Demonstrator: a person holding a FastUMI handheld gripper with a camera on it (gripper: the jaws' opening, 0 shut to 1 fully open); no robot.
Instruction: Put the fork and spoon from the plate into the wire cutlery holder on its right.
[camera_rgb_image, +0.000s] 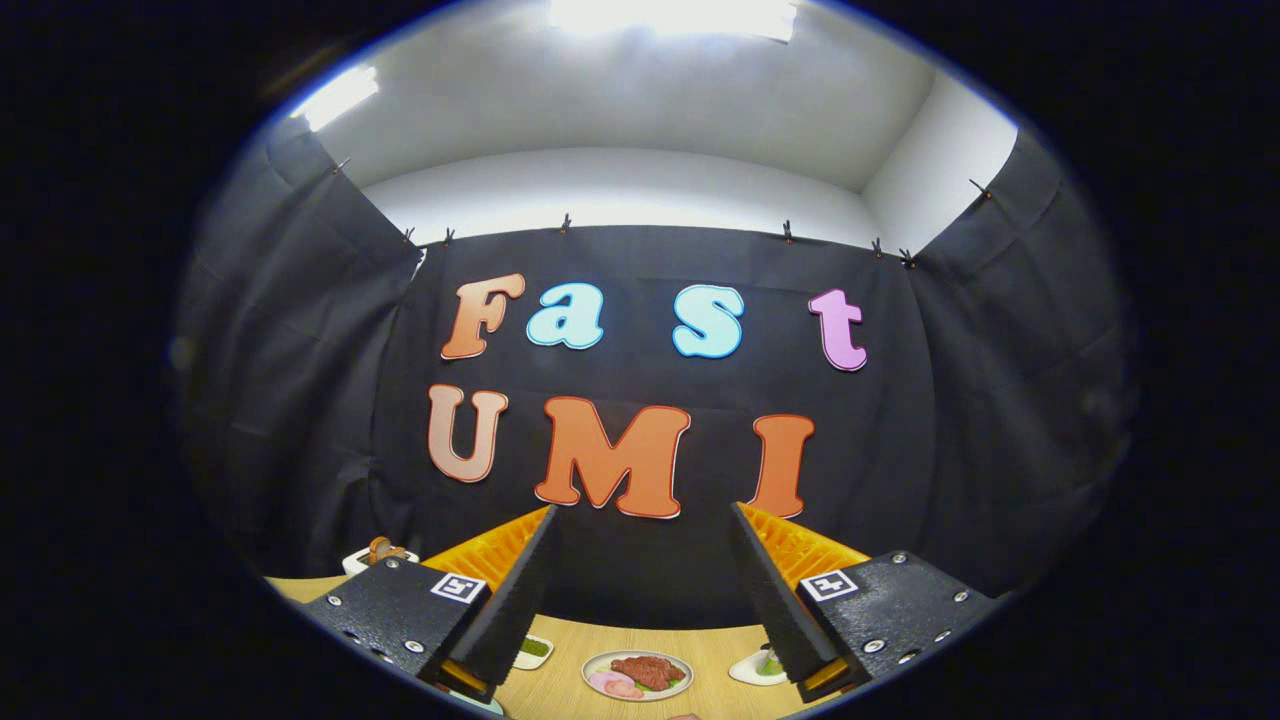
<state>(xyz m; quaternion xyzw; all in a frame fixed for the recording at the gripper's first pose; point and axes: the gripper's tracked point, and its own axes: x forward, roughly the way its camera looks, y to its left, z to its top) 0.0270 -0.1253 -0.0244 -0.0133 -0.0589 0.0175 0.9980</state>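
Observation:
My gripper (642, 512) is held high and level, pointing at the black cloth wall, with its two fingers spread wide apart and nothing between them. Far below, between the fingers, a wooden table (640, 640) carries a small round plate (637, 675) holding red and pink food. I cannot make out a fork, a spoon or a wire cutlery holder from this angle.
A small white dish (533, 651) with something green sits by the left finger, and another white dish (758, 667) with green sits by the right finger. A white dish (378, 553) with a brown item stands at the table's far left.

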